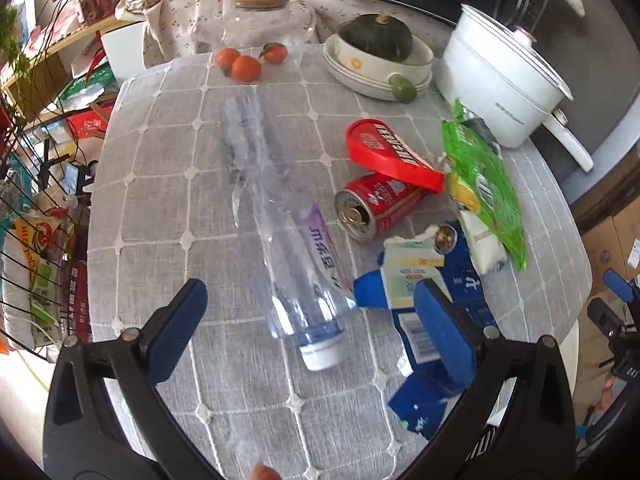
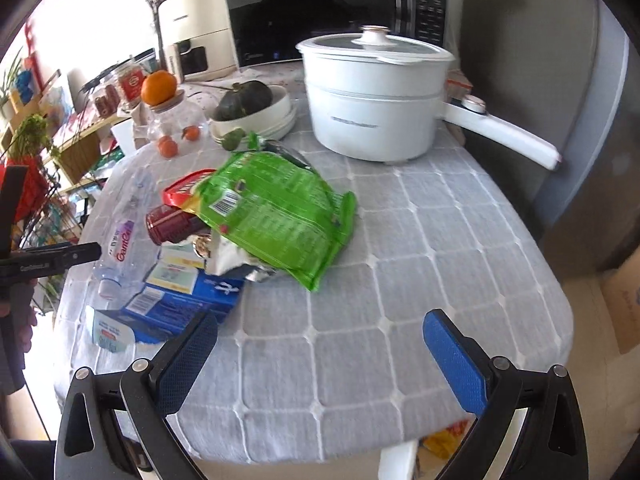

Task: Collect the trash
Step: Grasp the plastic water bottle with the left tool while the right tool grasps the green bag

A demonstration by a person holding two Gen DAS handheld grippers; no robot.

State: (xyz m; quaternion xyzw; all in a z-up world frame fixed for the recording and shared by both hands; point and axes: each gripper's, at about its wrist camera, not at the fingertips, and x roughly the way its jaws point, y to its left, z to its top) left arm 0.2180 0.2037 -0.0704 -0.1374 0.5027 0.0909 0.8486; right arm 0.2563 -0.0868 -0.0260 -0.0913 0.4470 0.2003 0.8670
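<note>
Reaching for the clear bottle [image 1: 280, 236] beside the red can [image 1: 376, 204], left gripper [image 1: 310, 320] gapes wide; right gripper [image 2: 320, 344] spread, empty; next, closing on the bottle's neck.

Round table [image 2: 460, 240] under grey checked cloth; microwave [image 2: 332, 12] behind; cluttered wooden shelf [image 1: 60, 52] left; bright daylight.

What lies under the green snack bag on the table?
The green snack bag rests on a torn silver-white wrapper, and partly covers the red drink can and blue flattened carton. Anything further beneath is hidden.
</note>
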